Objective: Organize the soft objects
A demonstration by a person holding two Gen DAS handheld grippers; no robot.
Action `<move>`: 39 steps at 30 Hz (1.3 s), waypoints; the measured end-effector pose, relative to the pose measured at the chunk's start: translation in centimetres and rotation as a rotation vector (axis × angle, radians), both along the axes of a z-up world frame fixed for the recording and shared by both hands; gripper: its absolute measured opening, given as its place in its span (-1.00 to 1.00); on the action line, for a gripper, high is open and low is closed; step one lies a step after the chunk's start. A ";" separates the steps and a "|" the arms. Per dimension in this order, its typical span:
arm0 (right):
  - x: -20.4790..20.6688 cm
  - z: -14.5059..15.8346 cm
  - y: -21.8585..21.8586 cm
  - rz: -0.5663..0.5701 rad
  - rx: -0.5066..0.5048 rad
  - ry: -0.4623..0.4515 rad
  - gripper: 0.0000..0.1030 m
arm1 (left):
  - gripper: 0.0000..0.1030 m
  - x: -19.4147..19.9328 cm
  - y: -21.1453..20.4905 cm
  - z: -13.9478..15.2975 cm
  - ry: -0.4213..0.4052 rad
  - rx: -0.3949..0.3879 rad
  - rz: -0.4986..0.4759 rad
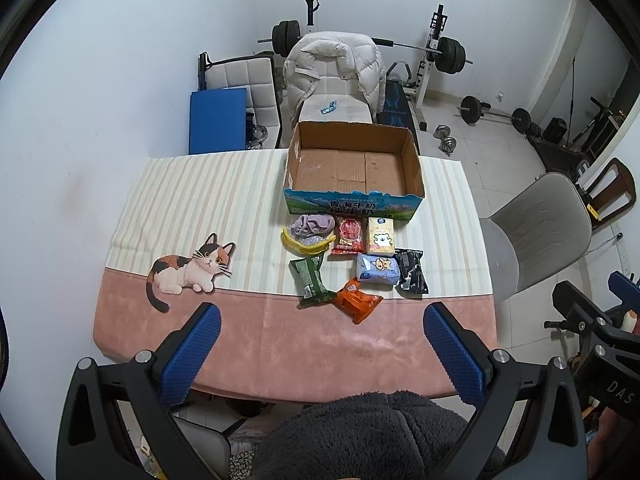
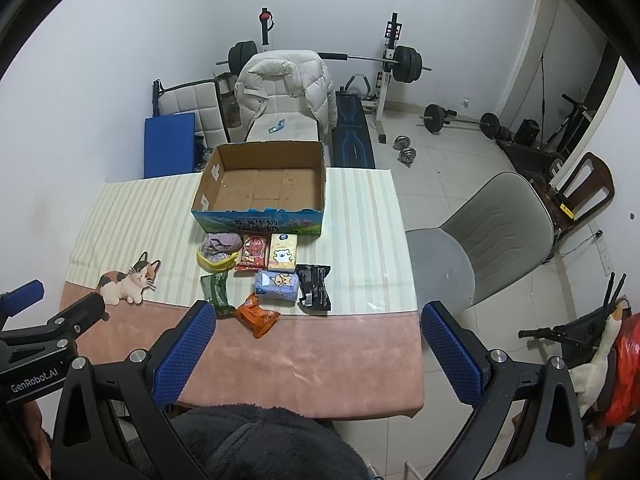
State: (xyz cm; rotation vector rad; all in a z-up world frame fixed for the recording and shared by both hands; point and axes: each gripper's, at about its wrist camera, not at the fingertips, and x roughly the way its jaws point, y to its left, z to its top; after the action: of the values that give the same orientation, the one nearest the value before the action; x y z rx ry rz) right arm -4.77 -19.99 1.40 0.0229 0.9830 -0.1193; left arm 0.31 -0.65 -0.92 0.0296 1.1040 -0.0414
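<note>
both grippers hang above the worktop's near edge, the left gripper (image 1: 322, 320) and right gripper (image 2: 318, 318) with jaws spread wide, holding nothing. mid-worktop lie the orange packet (image 1: 357, 300), green packet (image 1: 311, 280), blue tissue pack (image 1: 378, 271) and black packet (image 1: 412, 272). the cardboard box (image 1: 354, 198) stands open at the far edge.

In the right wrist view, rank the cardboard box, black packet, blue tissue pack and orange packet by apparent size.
1. cardboard box, by far the largest.
2. black packet and blue tissue pack: look about alike, so no ranking between them.
3. orange packet, slightly smaller, though crumpled and nearer the camera.
</note>
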 end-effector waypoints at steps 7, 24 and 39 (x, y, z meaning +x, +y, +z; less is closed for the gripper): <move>-0.1 0.2 -0.1 -0.003 0.001 -0.004 1.00 | 1.00 0.0 -0.2 0.1 -0.002 -0.009 0.001; 0.0 0.3 -0.1 -0.001 0.002 -0.006 1.00 | 1.00 -0.6 -0.1 0.7 -0.018 -0.015 0.001; -0.1 0.5 0.0 -0.001 -0.005 -0.011 1.00 | 1.00 -0.5 -0.1 0.9 -0.019 -0.018 0.000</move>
State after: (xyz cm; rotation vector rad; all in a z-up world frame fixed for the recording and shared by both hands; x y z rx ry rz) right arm -4.85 -20.02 1.90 0.0198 0.9720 -0.1222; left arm -0.20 -0.77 -0.03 0.0144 1.0850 -0.0510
